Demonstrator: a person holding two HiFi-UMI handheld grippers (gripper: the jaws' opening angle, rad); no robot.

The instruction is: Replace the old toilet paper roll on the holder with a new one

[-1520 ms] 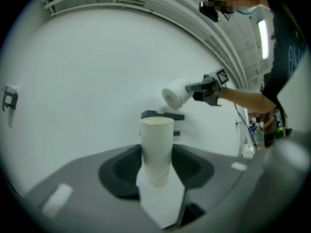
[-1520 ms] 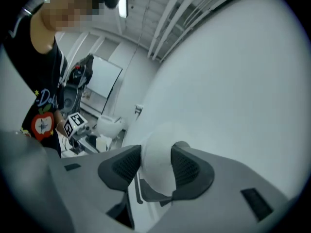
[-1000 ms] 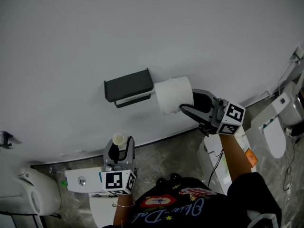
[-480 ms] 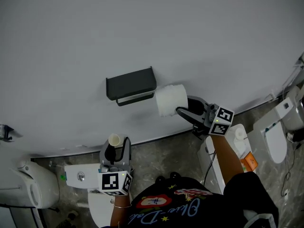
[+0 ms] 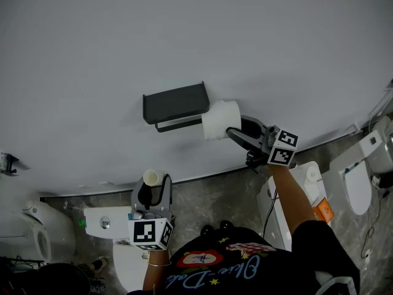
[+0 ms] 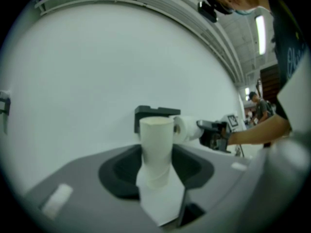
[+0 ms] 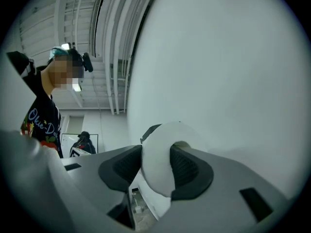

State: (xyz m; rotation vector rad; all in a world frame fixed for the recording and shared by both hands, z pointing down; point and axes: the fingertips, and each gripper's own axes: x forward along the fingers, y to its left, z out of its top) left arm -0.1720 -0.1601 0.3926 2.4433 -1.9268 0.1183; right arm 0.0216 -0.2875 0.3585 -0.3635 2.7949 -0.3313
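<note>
Grey wall [image 5: 184,29], black holder [image 5: 175,103] looks bare. Right gripper [image 5: 236,126] is clamped on the new roll [image 5: 221,119], just beside the holder's right end. Left gripper [image 5: 152,188] pinches the empty cardboard tube [image 5: 151,177]. The roll is probably light, soft and crushable, so grip through the core.

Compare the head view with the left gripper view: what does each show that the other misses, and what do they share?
Head view only: the grey stone floor, a white toilet and the marker cube on the left tool.
Left gripper view only: a ceiling light strip and a person standing in the background.
Both: the black wall-mounted holder, the empty cardboard tube gripped in the left tool, and the full white toilet paper roll gripped by the right tool.
</note>
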